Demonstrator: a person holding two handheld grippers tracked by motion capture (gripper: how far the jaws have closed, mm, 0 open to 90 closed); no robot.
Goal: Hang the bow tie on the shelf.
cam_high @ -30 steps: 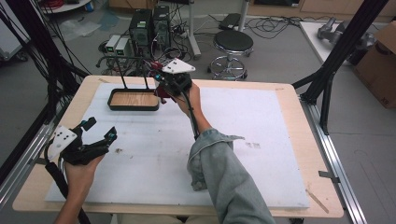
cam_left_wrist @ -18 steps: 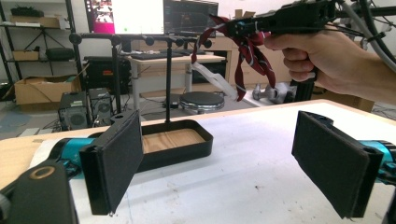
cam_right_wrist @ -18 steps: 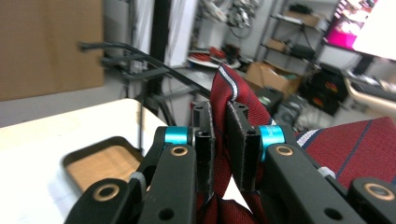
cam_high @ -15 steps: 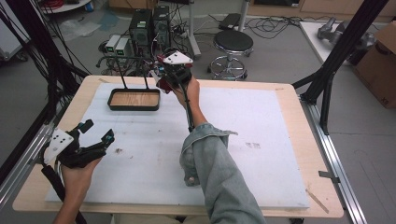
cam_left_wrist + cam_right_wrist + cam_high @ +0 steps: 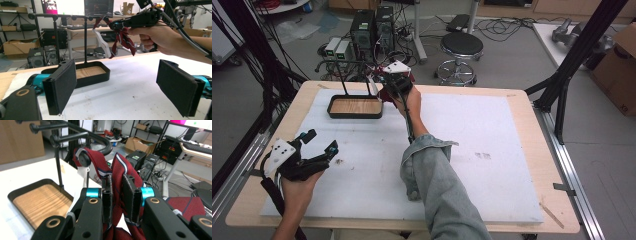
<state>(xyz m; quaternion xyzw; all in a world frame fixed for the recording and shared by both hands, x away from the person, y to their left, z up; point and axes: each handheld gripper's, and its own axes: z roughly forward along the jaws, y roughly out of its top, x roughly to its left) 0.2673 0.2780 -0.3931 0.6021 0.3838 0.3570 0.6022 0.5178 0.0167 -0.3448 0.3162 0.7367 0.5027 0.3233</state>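
Clearly the job looks half done; the red tie (image 5: 119, 173) is partly over the black rack (image 5: 75, 133) at 11 o'clock on the table (image 5: 512, 150), and the right gripper (image 5: 117, 195) squeezes it tight; the left gripper (image 5: 117, 85) sits wide open, holding nothing, at 8 o'clock; the right gripper view shows the pinch up close, while the high view shows the tray (image 5: 354, 106).

Necktie (image 5: 120, 173): woven red cloth, striped. Tray (image 5: 354, 106): matt black rim, wood-grain floor. Rack (image 5: 75, 135): matt black metal.
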